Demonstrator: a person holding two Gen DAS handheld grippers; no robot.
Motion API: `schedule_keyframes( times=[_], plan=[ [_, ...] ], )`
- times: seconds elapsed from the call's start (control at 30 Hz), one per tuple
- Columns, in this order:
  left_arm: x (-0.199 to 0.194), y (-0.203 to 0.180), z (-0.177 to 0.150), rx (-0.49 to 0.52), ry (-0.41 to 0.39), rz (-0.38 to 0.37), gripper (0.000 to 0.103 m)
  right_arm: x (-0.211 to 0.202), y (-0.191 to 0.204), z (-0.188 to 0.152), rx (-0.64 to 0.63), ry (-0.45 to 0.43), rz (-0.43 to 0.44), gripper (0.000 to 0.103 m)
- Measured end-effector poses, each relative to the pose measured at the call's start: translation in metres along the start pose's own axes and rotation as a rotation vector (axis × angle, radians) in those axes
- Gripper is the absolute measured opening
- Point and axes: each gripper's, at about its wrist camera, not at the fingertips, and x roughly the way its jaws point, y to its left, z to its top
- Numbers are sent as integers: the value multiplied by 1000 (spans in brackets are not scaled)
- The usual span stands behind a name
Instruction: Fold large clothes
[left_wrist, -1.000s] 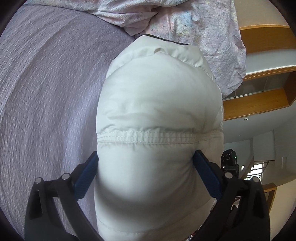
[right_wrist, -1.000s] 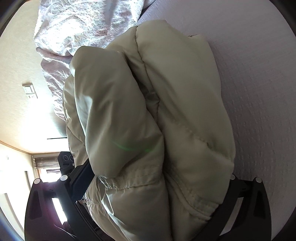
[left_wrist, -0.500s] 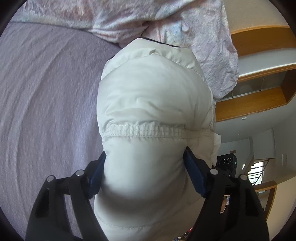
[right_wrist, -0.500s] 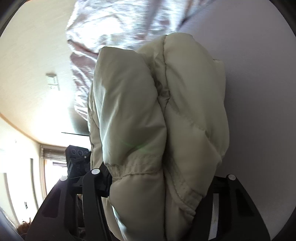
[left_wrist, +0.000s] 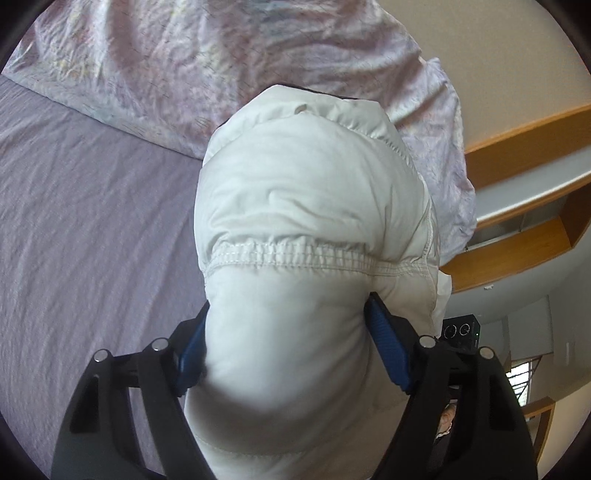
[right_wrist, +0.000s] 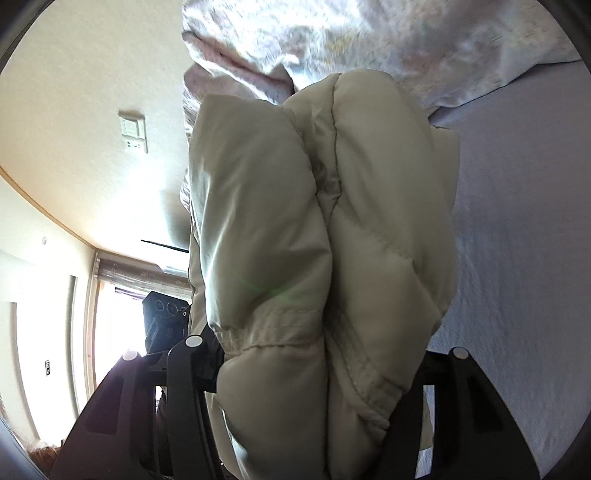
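Your left gripper (left_wrist: 288, 354) clamps its blue pads (left_wrist: 388, 354) on a thick fold of the puffy white quilted jacket (left_wrist: 314, 206). Your right gripper (right_wrist: 314, 369) squeezes another bunch of it between its black fingers (right_wrist: 184, 369). The garment sits lifted over the lavender bedsheet (left_wrist: 92, 229), near the crumpled floral duvet (left_wrist: 221, 66) at the bed's far edge. Only the left view shows wooden shelving (left_wrist: 524, 236); only the right shows a wall switch panel (right_wrist: 133, 133).

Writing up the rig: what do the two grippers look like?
Left gripper: black frame with slotted arms, silver round pins, ribbed blue pads. Right gripper: same black frame and silver pins; its pads are hidden. No cables, markings or sleeves visible.
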Motion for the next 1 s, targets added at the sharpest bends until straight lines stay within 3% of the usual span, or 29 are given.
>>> schedule_keyframes(
  times=[0.3,0.43,0.57,0.6,0.77,0.9,1.0],
  plan=[
    [13,31,12,-34,-7,95,77,46,-10,13,26,56,-71,54],
    [21,29,14,27,-20,162,77,56,-24,13,52,58,-104,55],
    [27,24,13,94,-28,232,80,56,-35,8,105,51,-156,74],
    [27,22,13,108,-30,252,82,55,-38,9,109,52,-183,80],
    [15,3,12,180,-79,348,84,22,-22,3,16,36,-320,84],
    [-8,-18,6,287,-188,438,86,-19,4,2,-118,-72,-465,85],
    [-13,-38,6,336,-221,441,87,-37,23,3,-200,-136,-536,85]
  ],
)
